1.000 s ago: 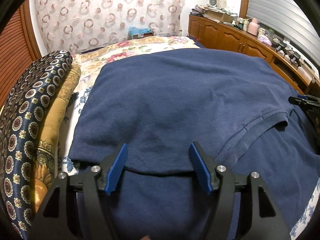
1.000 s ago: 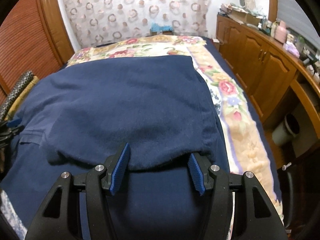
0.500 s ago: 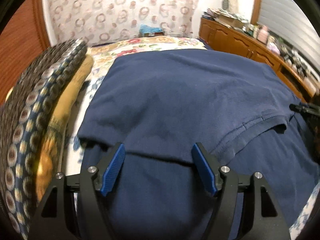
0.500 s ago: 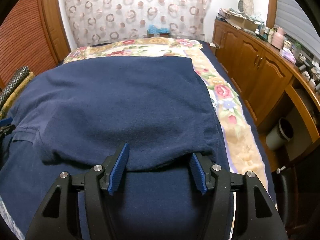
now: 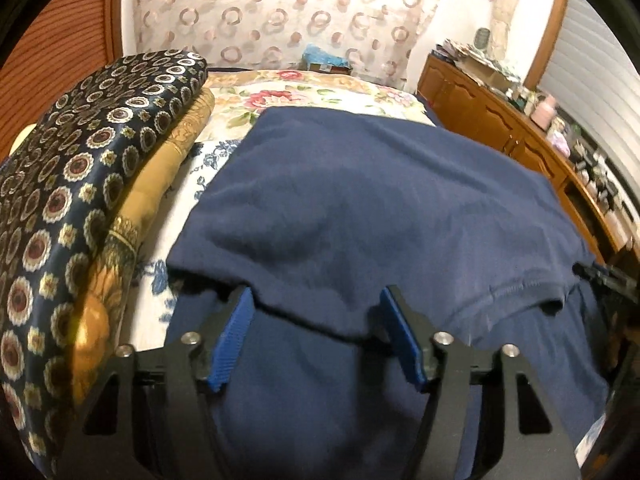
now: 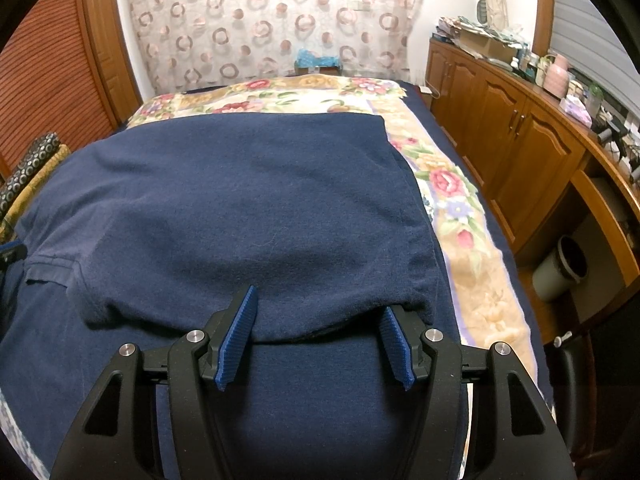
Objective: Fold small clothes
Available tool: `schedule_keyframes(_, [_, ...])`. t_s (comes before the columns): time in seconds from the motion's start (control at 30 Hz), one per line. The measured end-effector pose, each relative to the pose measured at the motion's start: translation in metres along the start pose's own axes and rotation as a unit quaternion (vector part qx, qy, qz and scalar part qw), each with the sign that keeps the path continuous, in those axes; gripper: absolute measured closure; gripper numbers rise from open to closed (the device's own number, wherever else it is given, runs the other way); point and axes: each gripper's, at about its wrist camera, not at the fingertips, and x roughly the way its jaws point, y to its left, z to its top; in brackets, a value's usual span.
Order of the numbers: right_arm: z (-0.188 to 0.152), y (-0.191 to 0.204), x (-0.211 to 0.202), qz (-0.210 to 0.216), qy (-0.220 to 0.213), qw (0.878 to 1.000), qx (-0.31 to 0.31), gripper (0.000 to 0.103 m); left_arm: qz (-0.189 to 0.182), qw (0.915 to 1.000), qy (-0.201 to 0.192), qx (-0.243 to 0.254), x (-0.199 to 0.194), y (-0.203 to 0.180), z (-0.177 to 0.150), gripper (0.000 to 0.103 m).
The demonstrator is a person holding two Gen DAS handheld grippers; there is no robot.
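Observation:
A navy blue shirt (image 5: pixel 380 208) lies folded over itself on the flowered bed (image 5: pixel 288 92); it also shows in the right wrist view (image 6: pixel 248 200). Its folded top layer ends in an edge just in front of both grippers. My left gripper (image 5: pixel 318 332) is open, its blue pads either side of that edge near the shirt's left side. My right gripper (image 6: pixel 318 328) is open at the same edge near the shirt's right side. Neither holds cloth. The collar band (image 5: pixel 516 292) lies to the right in the left wrist view.
A stack of patterned folded bedding (image 5: pixel 80 208) lies left of the shirt. Wooden cabinets (image 6: pixel 516 140) with clutter on top run along the right wall. A grey bin (image 6: pixel 564 268) stands on the floor by the bed. A curtain (image 6: pixel 276 16) hangs behind.
Both grippers have drawn back slightly from the folded edge, still open. The left wrist view has swung left and risen, so the bedding stack fills more of it. The shirt lies still.

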Motion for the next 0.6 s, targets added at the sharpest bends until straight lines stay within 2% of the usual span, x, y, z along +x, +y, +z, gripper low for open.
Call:
schedule_keyframes(0.1, [0.000,0.000,0.000,0.000,0.000,1.000,0.000,0.042,0.004,1.0000,-0.003,-0.007,0.002,0.006,0.003,0.051])
schedule_keyframes(0.2, [0.000,0.000,0.000,0.000,0.000,1.000,0.000,0.042,0.003,0.9998,-0.007,-0.017,0.003,0.009,0.004,0.052])
schedule_keyframes(0.27, [0.000,0.000,0.000,0.000,0.000,1.000,0.000,0.042,0.006,0.9998,-0.010,-0.016,0.004,0.009,0.004,0.059])
schedule_keyframes(0.33, [0.000,0.000,0.000,-0.001,-0.001,1.000,0.000,0.042,0.008,0.9997,-0.014,-0.018,0.003,0.009,0.004,0.074])
schedule_keyframes(0.37, [0.001,0.000,0.000,-0.002,-0.001,1.000,-0.001,0.042,0.006,0.9997,-0.015,-0.020,0.003,0.010,0.004,0.078])
schedule_keyframes(0.4, [0.001,0.001,0.000,-0.004,0.000,1.000,-0.003,0.042,0.003,0.9997,-0.017,-0.018,0.003,0.011,0.005,0.088])
schedule_keyframes(0.43, [0.001,0.001,0.000,-0.006,0.000,1.000,-0.005,0.042,0.002,0.9997,-0.023,-0.011,0.002,0.010,0.004,0.093])
schedule_keyframes(0.57, [0.002,0.003,0.000,-0.013,-0.001,1.000,-0.008,0.044,0.002,0.9992,-0.040,0.004,-0.004,0.007,0.006,0.098])
schedule_keyframes(0.6, [0.002,0.003,-0.001,-0.015,-0.002,1.000,-0.006,0.049,-0.001,0.9990,-0.044,0.005,-0.006,0.007,0.005,0.099])
